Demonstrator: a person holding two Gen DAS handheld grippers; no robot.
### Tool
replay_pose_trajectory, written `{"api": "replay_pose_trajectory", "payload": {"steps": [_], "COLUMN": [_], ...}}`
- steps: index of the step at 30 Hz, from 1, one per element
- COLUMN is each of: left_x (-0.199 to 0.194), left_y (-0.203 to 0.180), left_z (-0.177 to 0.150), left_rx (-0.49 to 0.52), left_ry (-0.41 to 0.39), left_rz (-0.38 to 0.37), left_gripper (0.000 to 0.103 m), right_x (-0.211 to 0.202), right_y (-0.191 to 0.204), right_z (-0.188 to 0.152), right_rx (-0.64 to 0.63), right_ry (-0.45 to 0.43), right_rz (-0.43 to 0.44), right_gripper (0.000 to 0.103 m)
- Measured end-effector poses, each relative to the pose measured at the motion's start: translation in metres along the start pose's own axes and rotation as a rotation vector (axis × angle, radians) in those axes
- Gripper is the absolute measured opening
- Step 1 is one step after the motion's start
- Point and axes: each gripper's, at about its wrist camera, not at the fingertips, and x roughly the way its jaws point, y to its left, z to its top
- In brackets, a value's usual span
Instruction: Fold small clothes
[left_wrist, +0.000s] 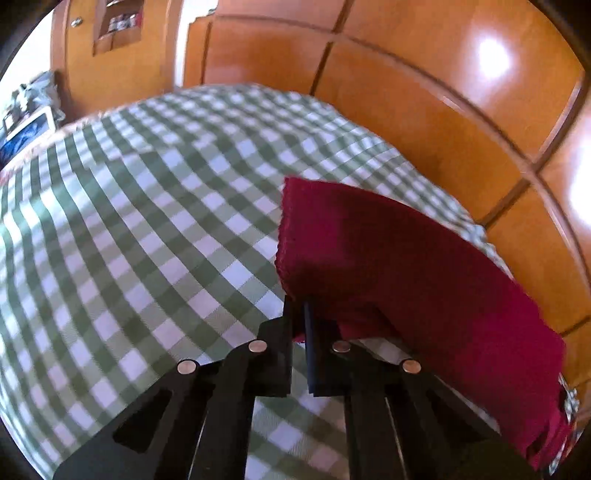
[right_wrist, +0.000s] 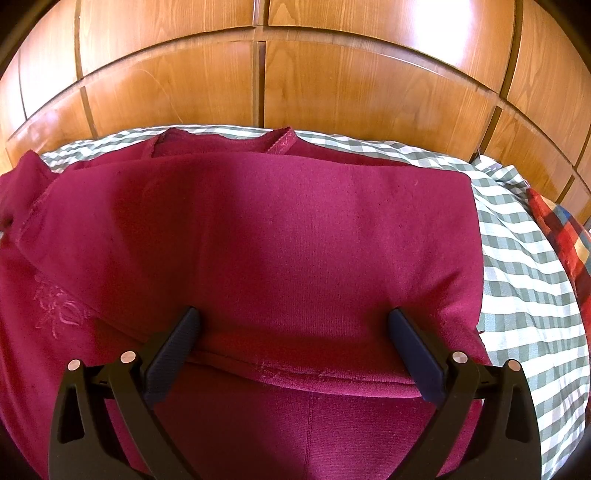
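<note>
Garment (right_wrist: 280, 236): maroon knit top, soft, limp, light; it will sag and drape from any pinch, so a hem or corner through both layers looks the best hold, judged from the folds; the nap looks grippy rather than slick; nothing fragile. It lies on the green-checked bedcover (right_wrist: 524, 280), partly folded, with a doubled panel over the body, neckline at 12 o'clock in the right wrist view and a tone-on-tone embroidered motif at 9 o'clock.

Left gripper (left_wrist: 299, 314): fingers together, pinching a bunched edge of the garment at their tips; cloth rises off the cover from the pinch and hangs away toward 3 o'clock in the left wrist view; open bedcover runs from 9 to 12 o'clock.

Right gripper (right_wrist: 293, 325): fingers wide apart, holding nothing; folded panel edge runs across between them, just below the tips; whether the tips press the cloth cannot be told; more garment at 6 o'clock under the gripper body. Wooden wardrobe panels (right_wrist: 332, 85) behind at 12 o'clock; plaid fabric (right_wrist: 569, 236) at 3 o'clock, well apart.
</note>
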Motion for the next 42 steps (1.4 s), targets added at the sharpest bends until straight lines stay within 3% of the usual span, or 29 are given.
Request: {"api": "replay_pose_trajectory", "payload": {"steps": [6,10,13,16,19,22,23,24,26,28,31,35,39,42], "left_x": [-0.086,-0.15,-0.166,-0.154,-0.117,-0.09,-0.086,-0.083,-0.082,-0.089,-0.095,-0.089,-0.068,-0.057], "left_y": [0.021,0.033,0.035,0.043,0.065,0.084,0.092,0.097,0.107,0.112,0.105,0.095,0.089,0.084], "left_z": [0.009,0.014,0.017,0.018,0.012,-0.002,-0.011,-0.016,-0.028,-0.044,-0.067,-0.091,-0.093,-0.083], "left_rx": [-0.011,-0.036,-0.011,-0.021,-0.116,-0.21,-0.236,-0.248,-0.295,-0.319,-0.286,-0.298,-0.348,-0.386], "left_ry": [-0.06,-0.098,-0.118,-0.1,-0.024,0.035,0.03,0.031,0.031,0.0,0.01,0.029,0.053,0.029], "left_rz": [-0.14,-0.284,-0.26,-0.182,-0.11,-0.084,-0.038,-0.025,-0.048,-0.109,-0.143,-0.183,-0.179,-0.14], "left_gripper": [0.003,0.003,0.002,0.002,0.002,0.003,0.007,0.02,0.033,0.033,0.039,0.056,0.057,0.056], "right_x": [0.0,0.0,0.0,0.0,0.0,0.0,0.0,-0.001,-0.001,-0.001,-0.001,-0.002,-0.002,-0.002], "right_y": [0.0,0.0,0.0,0.0,0.0,0.0,0.0,0.0,0.0,0.0,-0.001,0.0,0.0,-0.001], "right_z": [0.0,0.0,-0.001,-0.001,-0.001,-0.001,-0.001,-0.001,-0.001,-0.001,-0.001,0.0,0.0,0.0], "right_rx": [0.0,-0.003,-0.003,-0.003,-0.004,-0.005,-0.005,-0.005,-0.005,-0.006,-0.005,-0.002,0.003,0.002], "right_ry": [0.0,-0.003,-0.004,-0.004,-0.004,-0.008,-0.008,-0.008,-0.009,-0.009,-0.009,-0.01,-0.011,-0.011], "right_rz": [0.001,-0.003,-0.005,-0.005,-0.005,-0.003,-0.003,-0.003,-0.003,-0.003,-0.002,-0.001,0.001,0.001], "right_gripper": [0.1,0.1,0.1,0.1,0.1,0.1,0.1,0.1,0.1,0.1,0.1,0.1,0.1,0.1]}}
